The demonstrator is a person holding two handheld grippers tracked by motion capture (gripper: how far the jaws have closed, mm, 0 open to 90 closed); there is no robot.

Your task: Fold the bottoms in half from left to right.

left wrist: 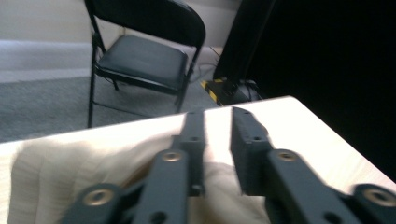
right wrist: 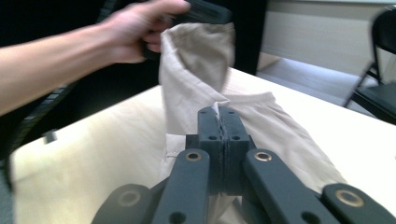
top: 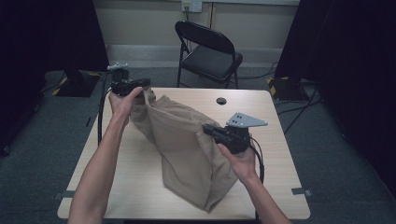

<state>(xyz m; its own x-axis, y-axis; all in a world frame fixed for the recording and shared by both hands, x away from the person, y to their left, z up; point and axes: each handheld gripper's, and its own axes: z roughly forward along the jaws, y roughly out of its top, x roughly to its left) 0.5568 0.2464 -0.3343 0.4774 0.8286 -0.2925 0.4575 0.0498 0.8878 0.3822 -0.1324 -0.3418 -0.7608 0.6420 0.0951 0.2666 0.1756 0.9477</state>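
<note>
Two black two-jaw grippers, one in each of a person's hands, work a tan cotton garment, seemingly a pair of trousers, over a pale wooden table. The garment lies mostly on the tabletop, running from the far left corner toward the near edge, with its far end lifted off the wood.

The left gripper sits at the far left corner, level with the raised end of the cloth. In the left gripper view its jaws stand slightly apart with bare table visible through the gap, and the fabric bunches beneath them, so nothing is pinched there. In the right gripper view that end of the garment hangs from beside the left hand; whether fingers alone support it is hard to tell.

The right gripper is near the table's middle, its jaws pressed fully together on a fold of the cloth, probably to keep the garment taut and raised for straightening or folding.

A black folding chair stands beyond the table.
</note>
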